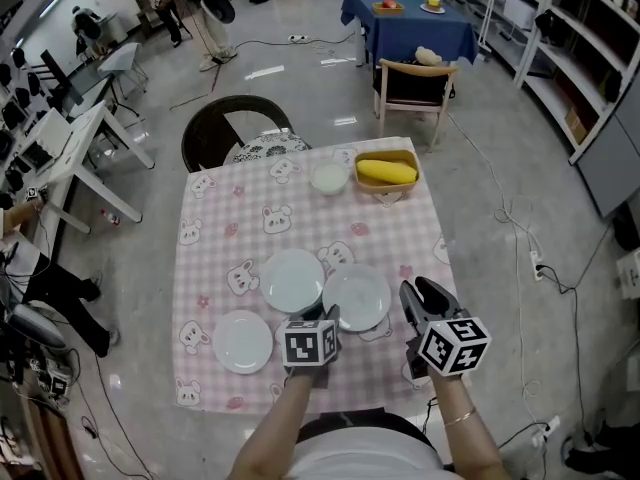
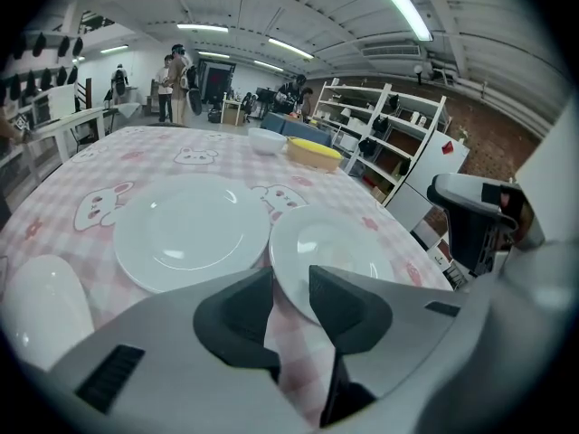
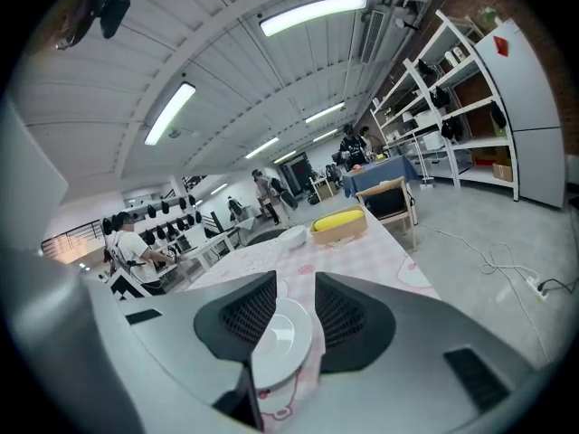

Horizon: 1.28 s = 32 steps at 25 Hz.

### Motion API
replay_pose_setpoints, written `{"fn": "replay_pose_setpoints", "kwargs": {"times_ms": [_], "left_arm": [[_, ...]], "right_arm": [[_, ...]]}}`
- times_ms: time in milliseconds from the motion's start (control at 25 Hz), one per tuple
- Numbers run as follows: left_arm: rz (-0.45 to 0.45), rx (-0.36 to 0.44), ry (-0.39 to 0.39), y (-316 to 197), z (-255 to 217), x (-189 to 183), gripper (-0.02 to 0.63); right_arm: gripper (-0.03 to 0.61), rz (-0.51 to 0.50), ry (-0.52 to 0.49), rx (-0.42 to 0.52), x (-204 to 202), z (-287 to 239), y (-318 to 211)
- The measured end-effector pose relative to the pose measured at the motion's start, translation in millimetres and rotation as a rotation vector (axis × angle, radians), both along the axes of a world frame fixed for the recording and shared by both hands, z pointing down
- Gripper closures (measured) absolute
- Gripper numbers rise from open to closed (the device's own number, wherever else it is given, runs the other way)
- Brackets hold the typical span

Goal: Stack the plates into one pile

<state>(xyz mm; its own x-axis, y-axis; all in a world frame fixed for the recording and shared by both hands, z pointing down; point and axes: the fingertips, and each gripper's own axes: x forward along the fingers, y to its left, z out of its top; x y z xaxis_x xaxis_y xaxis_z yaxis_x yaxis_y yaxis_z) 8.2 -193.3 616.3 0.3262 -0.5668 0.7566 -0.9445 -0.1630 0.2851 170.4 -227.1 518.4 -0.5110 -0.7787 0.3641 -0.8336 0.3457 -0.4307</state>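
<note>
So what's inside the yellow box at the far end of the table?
One long yellow thing lies in the yellow box; it hides whatever is beneath it.

the cloth on the tabletop is pink-and-white check, dotted with white bunny figures and small pink flowers. the plates at the frame's centre are plain glossy white, as is the bowl above them. beside it an ochre basket holds something bright yellow. at the top a far table wears a deep blue cloth. the left gripper and right gripper have black-and-white square markers, light grey bodies and dark grey jaws.
</note>
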Motion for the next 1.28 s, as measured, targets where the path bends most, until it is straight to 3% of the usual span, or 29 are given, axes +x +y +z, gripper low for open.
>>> {"fn": "replay_pose_setpoints", "kwargs": {"times_ms": [280, 760, 1280], "left_arm": [[0.008, 0.009, -0.012, 1, -3, 0, 0.477], [0.005, 0.002, -0.010, 2, 1, -2, 0.477], [0.006, 0.008, -0.014, 0, 4, -9, 0.477]], "right_arm": [[0.436, -0.134, 0.134, -0.164, -24, 52, 4], [0.435, -0.183, 0.289, -0.299, -36, 102, -7], [0.480, -0.195, 0.316, -0.307, -49, 109, -7]]}}
